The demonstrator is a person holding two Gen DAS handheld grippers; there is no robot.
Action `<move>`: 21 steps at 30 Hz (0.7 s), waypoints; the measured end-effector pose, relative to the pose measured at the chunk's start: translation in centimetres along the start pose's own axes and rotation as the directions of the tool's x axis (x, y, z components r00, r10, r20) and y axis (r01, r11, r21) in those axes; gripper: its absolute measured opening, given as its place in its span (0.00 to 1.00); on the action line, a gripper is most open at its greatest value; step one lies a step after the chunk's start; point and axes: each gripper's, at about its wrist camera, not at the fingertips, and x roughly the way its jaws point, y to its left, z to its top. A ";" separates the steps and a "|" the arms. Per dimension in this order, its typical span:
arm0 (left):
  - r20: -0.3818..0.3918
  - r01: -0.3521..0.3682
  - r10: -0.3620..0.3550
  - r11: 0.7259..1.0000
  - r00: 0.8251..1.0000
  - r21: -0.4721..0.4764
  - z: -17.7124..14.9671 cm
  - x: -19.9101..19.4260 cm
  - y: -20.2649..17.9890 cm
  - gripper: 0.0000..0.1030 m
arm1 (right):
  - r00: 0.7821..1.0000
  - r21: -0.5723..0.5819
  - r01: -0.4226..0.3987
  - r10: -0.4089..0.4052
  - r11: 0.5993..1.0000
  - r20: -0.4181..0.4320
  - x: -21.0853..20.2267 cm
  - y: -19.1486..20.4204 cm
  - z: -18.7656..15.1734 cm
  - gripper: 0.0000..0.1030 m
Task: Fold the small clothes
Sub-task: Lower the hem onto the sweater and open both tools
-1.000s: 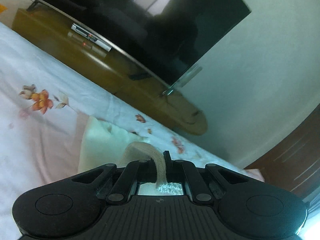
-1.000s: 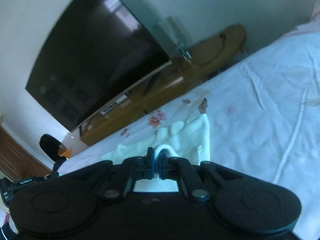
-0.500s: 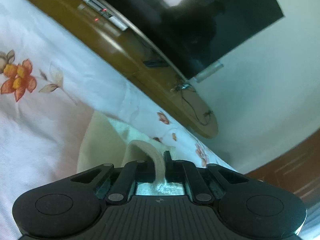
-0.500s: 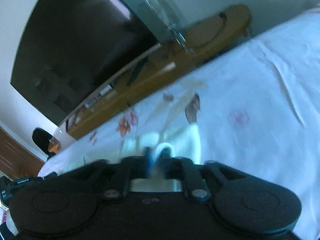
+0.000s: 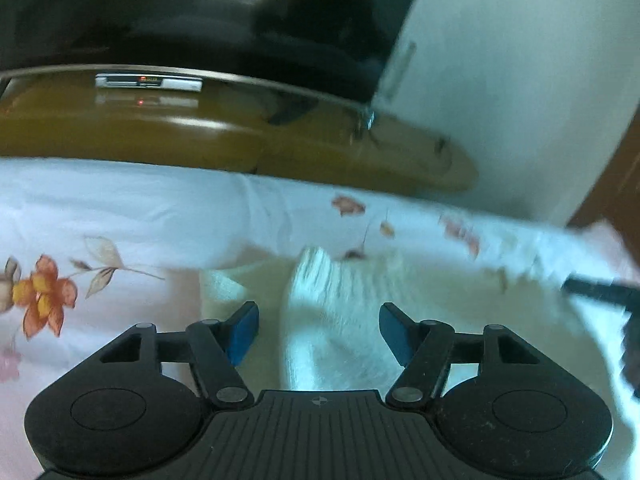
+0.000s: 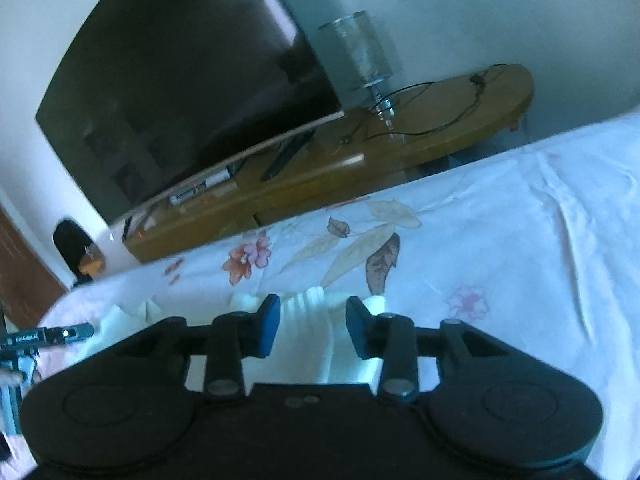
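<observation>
A small cream garment point(image 5: 440, 292) lies on the flowered white bedsheet point(image 5: 120, 216). A ribbed, white-looking fold of it rises between the blue pads point(image 5: 244, 328) of my left gripper point(image 5: 318, 312). Those jaws are opening, and the pads stand clear of the cloth on both sides. In the right wrist view the same garment point(image 6: 308, 356) lies bunched under my right gripper point(image 6: 313, 304). That gripper's jaws are apart, with a ribbed edge of cloth in the gap and neither pad pressing on it. The picture from the left wrist is blurred.
Beyond the bed's far edge stands a long wooden TV stand point(image 6: 400, 148) with a large dark television point(image 6: 180, 80), a glass vase point(image 6: 360, 52), a remote point(image 6: 286, 156) and a set-top box point(image 5: 148, 80). A brown door point(image 5: 616, 172) is at the right.
Both grippers were shut on folds of the garment and have let go; their jaws now stand apart. Both have dropped closer to the bed, and the left one has rolled level.
</observation>
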 end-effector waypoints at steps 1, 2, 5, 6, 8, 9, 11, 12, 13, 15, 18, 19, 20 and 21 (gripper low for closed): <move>-0.007 -0.011 0.011 1.000 1.000 0.027 0.2 0.1 -0.1 0.65 | 1.000 -0.017 -0.002 0.002 1.000 -0.013 0.3 0.2 0.0 0.32; -0.007 -0.015 0.015 0.999 1.000 0.040 0.3 0.2 -0.3 0.65 | 1.000 -0.031 -0.002 0.001 1.000 -0.027 0.6 0.4 0.0 0.29; -0.006 -0.005 0.006 0.999 1.000 0.053 0.8 0.1 -0.3 0.52 | 0.998 -0.087 0.017 -0.023 0.996 -0.061 1.5 1.1 -0.3 0.20; -0.010 0.004 -0.003 0.999 1.000 0.042 1.1 0.1 -0.2 0.37 | 0.998 -0.098 0.026 -0.032 0.995 -0.059 1.6 1.3 -0.4 0.13; -0.020 0.022 -0.022 1.000 1.000 -0.009 1.2 0.4 0.4 0.06 | 0.998 -0.116 0.035 -0.040 0.993 -0.043 1.5 1.6 -0.5 0.07; -0.013 0.034 -0.035 0.999 0.999 -0.028 1.1 0.6 0.8 0.06 | 0.998 -0.123 0.041 -0.046 0.992 -0.034 1.4 1.7 -0.5 0.07; 0.018 0.037 -0.036 0.999 0.999 -0.029 0.7 0.1 0.8 0.03 | 0.998 -0.150 0.054 -0.059 0.987 -0.024 1.3 2.0 -0.7 0.06; 0.042 0.042 -0.041 0.999 0.998 -0.031 0.5 0.0 0.8 0.03 | 0.998 -0.167 0.059 -0.063 0.984 -0.018 1.2 2.3 -0.7 0.05; 0.077 0.049 -0.046 0.998 0.996 -0.028 0.4 -0.7 0.7 0.03 | 0.998 -0.184 0.064 -0.066 0.981 -0.004 0.9 2.5 -0.7 0.05; 0.144 0.049 -0.045 0.998 0.989 -0.028 0.3 -1.7 0.7 0.03 | 0.998 -0.198 0.062 -0.055 0.978 0.041 0.0 2.7 -0.4 0.05; 0.171 0.038 -0.029 0.998 0.985 -0.047 0.6 -1.8 1.1 0.03 | 0.995 -0.184 0.050 -0.033 0.982 0.093 -0.9 2.6 0.3 0.05; 0.157 0.030 -0.022 0.998 0.987 -0.051 0.6 -1.4 1.2 0.03 | 0.995 -0.180 0.054 -0.037 0.982 0.096 -0.8 2.5 0.5 0.05; 0.137 0.017 -0.009 0.999 0.991 -0.052 0.5 -0.9 1.3 0.03 | 0.995 -0.171 0.060 -0.045 0.984 0.087 -0.4 2.1 0.6 0.05; 0.098 0.004 0.001 0.998 0.995 -0.055 0.3 -0.1 1.4 0.03 | 0.996 -0.162 0.064 -0.053 0.985 0.073 0.0 1.8 0.6 0.05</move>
